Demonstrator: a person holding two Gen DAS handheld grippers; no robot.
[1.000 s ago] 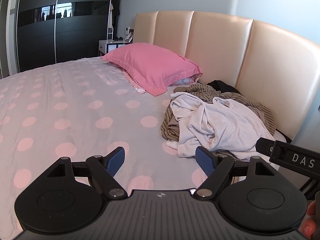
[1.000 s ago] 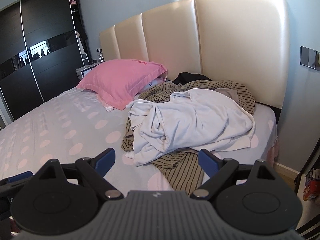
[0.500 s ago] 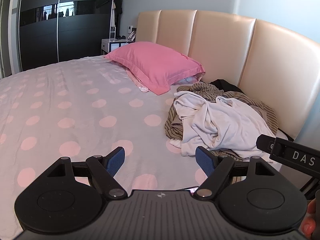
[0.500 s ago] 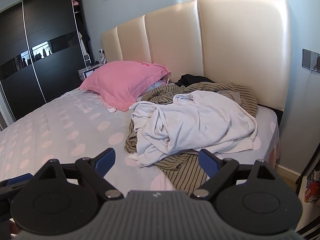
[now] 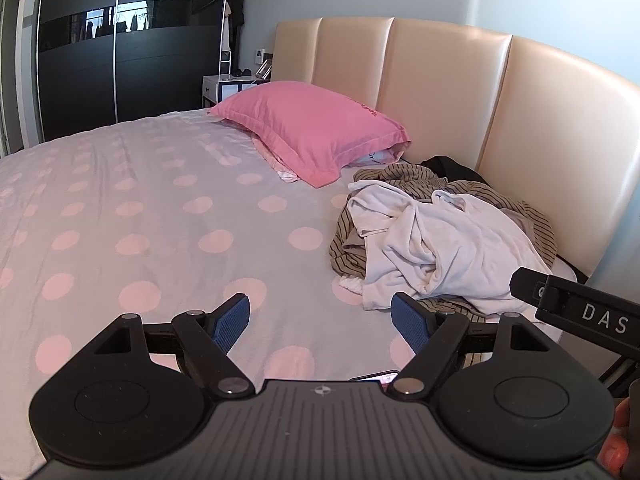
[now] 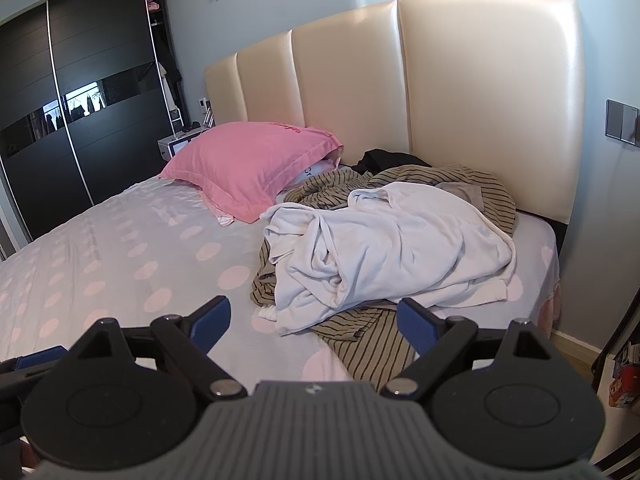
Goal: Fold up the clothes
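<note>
A crumpled white garment [image 5: 440,248] [image 6: 384,248] lies on top of a striped olive garment [image 5: 348,240] [image 6: 368,340] at the bed's right side near the headboard. A black garment [image 6: 384,158] lies behind them. My left gripper [image 5: 322,322] is open and empty, above the dotted sheet, left of the pile. My right gripper [image 6: 314,320] is open and empty, just short of the pile's near edge. Part of the right gripper also shows at the right edge of the left wrist view [image 5: 576,308].
A pink pillow [image 5: 312,128] [image 6: 248,164] lies at the head of the bed. A cream padded headboard [image 5: 440,92] stands behind. A dark sliding wardrobe [image 5: 120,48] and a white nightstand [image 5: 228,86] stand beyond the bed. The bed's right edge [image 6: 548,280] drops to the floor.
Both grippers have drawn back and risen slightly, so the pile looks a little farther away. Both stay open. The clothes have not moved.
</note>
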